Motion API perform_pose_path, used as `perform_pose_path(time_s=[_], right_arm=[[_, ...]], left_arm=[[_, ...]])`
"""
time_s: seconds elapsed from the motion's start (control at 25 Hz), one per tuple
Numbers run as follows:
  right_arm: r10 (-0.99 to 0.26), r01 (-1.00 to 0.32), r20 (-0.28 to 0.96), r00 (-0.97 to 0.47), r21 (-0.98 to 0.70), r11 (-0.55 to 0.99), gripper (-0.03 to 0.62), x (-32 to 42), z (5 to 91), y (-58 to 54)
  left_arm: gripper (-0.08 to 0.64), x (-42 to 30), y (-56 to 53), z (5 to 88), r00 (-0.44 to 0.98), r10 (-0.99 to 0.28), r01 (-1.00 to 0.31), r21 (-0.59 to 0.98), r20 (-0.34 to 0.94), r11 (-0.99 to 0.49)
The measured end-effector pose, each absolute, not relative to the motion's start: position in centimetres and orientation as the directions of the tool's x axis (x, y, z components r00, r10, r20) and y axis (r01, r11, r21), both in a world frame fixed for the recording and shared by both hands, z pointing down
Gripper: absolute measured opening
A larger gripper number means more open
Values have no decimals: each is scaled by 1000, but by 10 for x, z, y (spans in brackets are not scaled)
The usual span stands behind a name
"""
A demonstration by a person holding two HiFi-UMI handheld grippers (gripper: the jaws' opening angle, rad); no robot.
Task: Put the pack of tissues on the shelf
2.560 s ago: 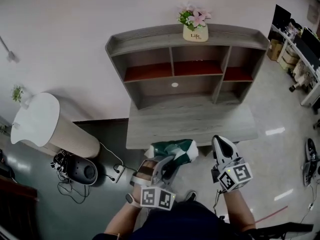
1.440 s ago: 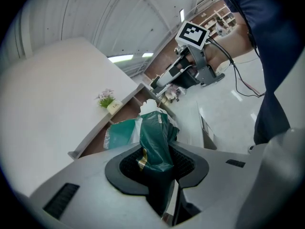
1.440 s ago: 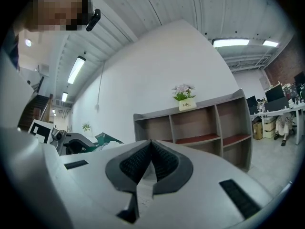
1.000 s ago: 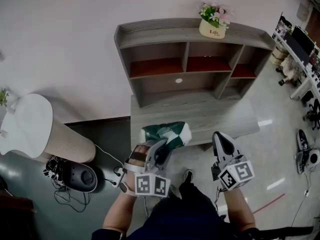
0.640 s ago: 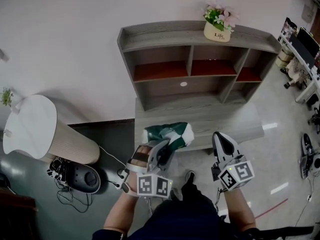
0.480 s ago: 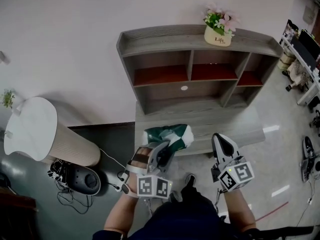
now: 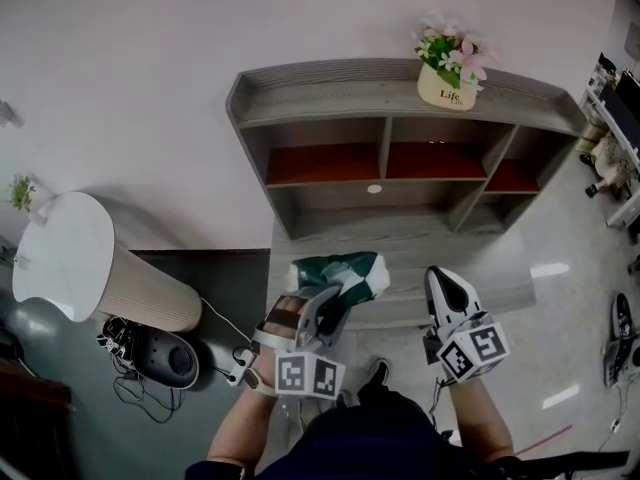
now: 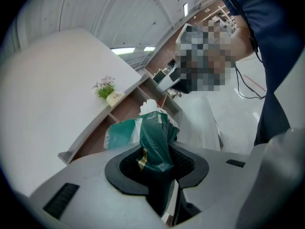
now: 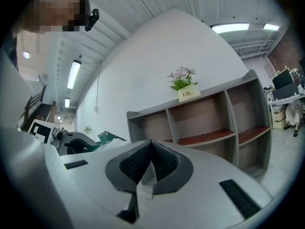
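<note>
The green and white pack of tissues (image 7: 340,276) hangs in the air over the front edge of the grey desk (image 7: 410,258). My left gripper (image 7: 328,308) is shut on the pack's green wrapper (image 8: 155,142), which bunches up between the jaws. My right gripper (image 7: 445,286) is shut with nothing in it, held to the right of the pack (image 9: 106,138). The grey shelf unit (image 7: 400,148) with red-brown boards stands ahead on the desk, its compartments (image 9: 209,116) open toward me.
A potted flower (image 7: 450,68) stands on the shelf's top board at the right. A white round table (image 7: 70,258) and a black device with cables (image 7: 150,353) are on the floor at the left. Desks and chairs (image 7: 620,118) fill the far right.
The shelf and desk sit lower and nearer in the head view than before. Both grippers keep their hold and places, the pack still in the left one.
</note>
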State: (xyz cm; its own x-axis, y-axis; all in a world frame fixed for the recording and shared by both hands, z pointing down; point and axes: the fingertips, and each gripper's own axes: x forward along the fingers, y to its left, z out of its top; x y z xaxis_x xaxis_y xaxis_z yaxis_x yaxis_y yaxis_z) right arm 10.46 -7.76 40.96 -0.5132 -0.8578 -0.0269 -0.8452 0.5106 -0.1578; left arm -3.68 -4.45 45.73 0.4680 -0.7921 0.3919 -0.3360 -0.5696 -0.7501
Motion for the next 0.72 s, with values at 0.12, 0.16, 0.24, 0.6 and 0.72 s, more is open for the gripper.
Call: perform_pose_path(time_s=[0.12,0.16,0.24,0.6,0.72], right_arm=[[-850,-836,-29,-526,-168,523,5,107,410,-93],[-846,-832,-31,-532,-168,529,5,107,411,-97],[-840,-826,-30,-542,-169,539,5,108,413,-104],[-814,-797,-26,-580,-187,574,5,109,415,-130],[-802,-785,-35,-596,-186,591,5,107,413,-138]], left_arm=[[124,-33,-55,457,458,-796,-338,-751,395,-567],[124,-33,-59,457,454,-798,-338,-752,397,-566],[124,-32,-64,459,445,-799,-337,-751,404,-567],[124,-25,-82,463,414,-806,-343,-747,423,-569],[124,-25,-89,460,403,-813,-348,-751,421,-562]])
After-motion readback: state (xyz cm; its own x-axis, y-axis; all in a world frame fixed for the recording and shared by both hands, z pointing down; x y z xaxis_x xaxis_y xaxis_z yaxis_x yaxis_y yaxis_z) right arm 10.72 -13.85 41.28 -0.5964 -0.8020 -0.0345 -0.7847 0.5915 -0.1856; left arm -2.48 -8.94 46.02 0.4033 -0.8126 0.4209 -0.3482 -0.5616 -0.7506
